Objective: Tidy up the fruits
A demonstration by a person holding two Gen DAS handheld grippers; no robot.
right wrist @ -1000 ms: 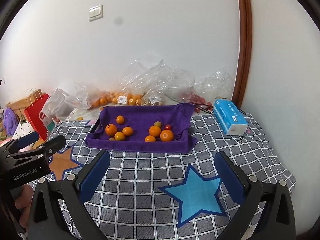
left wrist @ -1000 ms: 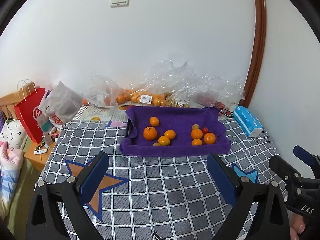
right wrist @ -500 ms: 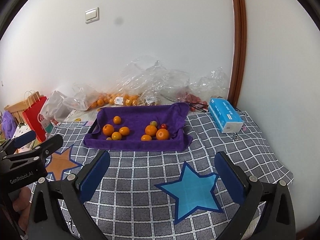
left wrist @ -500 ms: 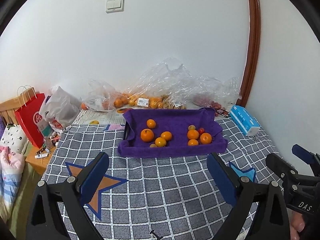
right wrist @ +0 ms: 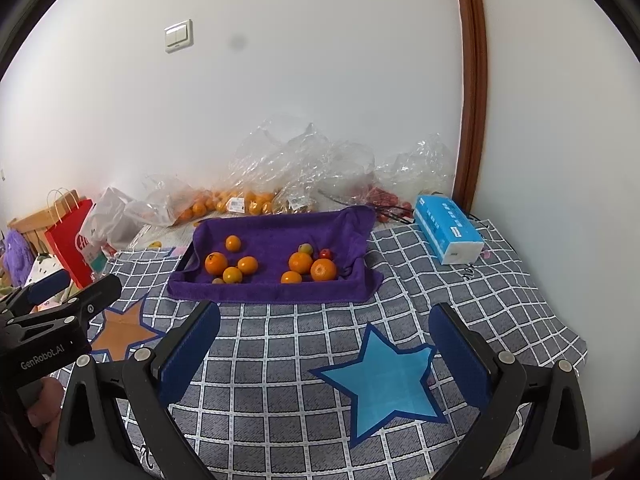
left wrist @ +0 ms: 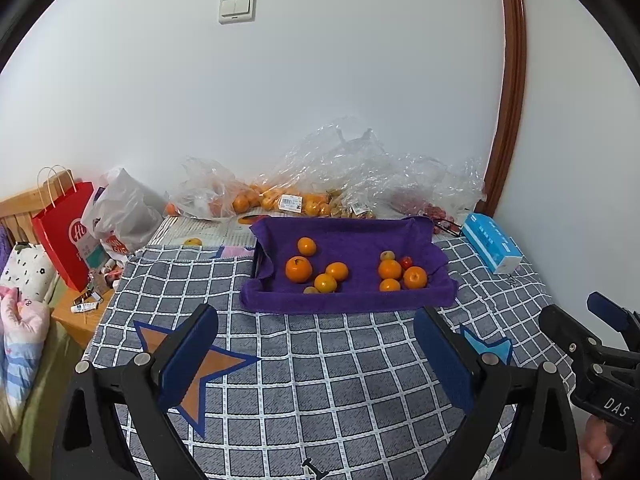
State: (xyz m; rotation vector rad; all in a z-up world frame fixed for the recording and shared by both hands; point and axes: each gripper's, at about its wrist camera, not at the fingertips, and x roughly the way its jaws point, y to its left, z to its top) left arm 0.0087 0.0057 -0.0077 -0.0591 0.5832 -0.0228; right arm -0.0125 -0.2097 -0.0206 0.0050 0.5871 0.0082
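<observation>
Setting: a home bedroom. A bed covered by a grey checked blanket [left wrist: 320,364] with star patches stands against a white wall carrying a light switch [left wrist: 237,8] at 12 o'clock and wooden door trim [left wrist: 510,92] at 2 o'clock. A red shopping bag [left wrist: 64,232] and soft toys [left wrist: 24,272] sit at 9 o'clock, with plastic grocery bags [left wrist: 328,184] along the wall and a tissue pack [left wrist: 492,248] at 3 o'clock.

left gripper [left wrist: 316,356] spread wide across the bottom of its own frame, nothing between the blue pads. right gripper [right wrist: 326,354] equally wide and empty. each shows at the other's frame edge, fingertips [left wrist: 598,446] of a hand at lower right.
</observation>
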